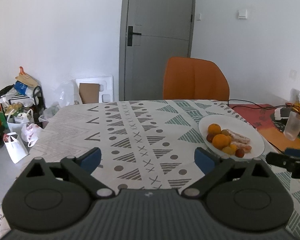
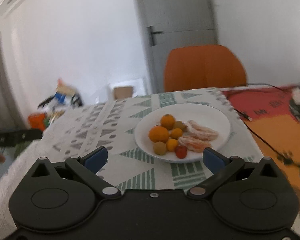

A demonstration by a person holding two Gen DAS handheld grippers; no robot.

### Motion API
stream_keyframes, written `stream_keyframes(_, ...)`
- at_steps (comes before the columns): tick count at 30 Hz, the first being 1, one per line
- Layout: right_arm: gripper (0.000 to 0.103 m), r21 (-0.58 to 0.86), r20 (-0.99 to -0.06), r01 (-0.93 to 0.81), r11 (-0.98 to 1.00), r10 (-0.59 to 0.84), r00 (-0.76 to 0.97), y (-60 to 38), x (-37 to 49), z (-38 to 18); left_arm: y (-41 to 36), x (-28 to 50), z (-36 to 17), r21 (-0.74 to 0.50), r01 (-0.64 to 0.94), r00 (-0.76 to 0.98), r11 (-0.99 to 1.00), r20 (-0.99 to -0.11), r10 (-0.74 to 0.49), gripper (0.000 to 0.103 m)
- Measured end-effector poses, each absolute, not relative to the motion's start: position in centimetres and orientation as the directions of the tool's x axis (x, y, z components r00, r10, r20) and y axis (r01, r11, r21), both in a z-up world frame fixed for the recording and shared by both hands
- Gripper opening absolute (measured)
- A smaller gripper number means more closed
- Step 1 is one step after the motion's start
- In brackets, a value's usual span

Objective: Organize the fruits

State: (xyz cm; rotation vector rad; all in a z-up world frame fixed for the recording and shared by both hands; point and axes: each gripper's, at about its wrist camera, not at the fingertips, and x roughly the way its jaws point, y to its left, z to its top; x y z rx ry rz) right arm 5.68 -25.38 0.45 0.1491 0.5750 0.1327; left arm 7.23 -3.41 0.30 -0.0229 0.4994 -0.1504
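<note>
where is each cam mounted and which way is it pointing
Left wrist view: sits on the left tool, looking across the patterned tablecloth toward the grey door; its own open blue-padded fingers show, plus the right tool's tip at the right edge.
Right wrist view: sits on the right tool, aimed at the white plate of fruit just ahead; its own open fingers show, blurred.
Shared: plate, orange chair, door, tablecloth.

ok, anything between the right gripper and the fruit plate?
Nothing in the way. In the right wrist view, only patterned tablecloth lies between the open right gripper and the white plate; the plate's near rim already sits between the fingertips.
</note>
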Motion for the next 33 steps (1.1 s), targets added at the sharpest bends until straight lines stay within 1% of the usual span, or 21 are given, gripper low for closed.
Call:
stream_keyframes(8,0.103,0.181,-0.525,-0.082,0.980,0.166,0.834,-25.3,3.3,0.7,-3.6,3.9,0.3,-0.057,0.109,0.873,0.992,-0.472,-0.123,0.099)
stream_keyframes(13,0.103,0.131,-0.514,-0.086,0.988,0.142,0.846,-24.6,2.3,1.7,-2.6,2.2,0.7,-0.100,0.084,0.867,0.991,-0.483,-0.122,0.099)
stream_keyframes(19,0.103,0.100,-0.529,-0.111,0.989,0.147,0.836,-23.5,1.6,2.6,-1.7,0.8,0.5,-0.106,0.048,0.865,0.993,-0.493,-0.095,0.099)
stream_keyframes(24,0.103,0.095,-0.545,-0.135,0.986,0.165,0.822,-22.6,1.2,2.4,-1.4,0.7,0.6,-0.094,0.019,0.868,0.995,-0.492,-0.063,0.099)
stream_keyframes(33,0.103,0.096,-0.550,-0.134,0.986,0.165,0.819,-22.3,1.4,2.4,-1.2,0.7,0.4,-0.090,0.024,0.862,0.996,-0.503,-0.067,0.099)
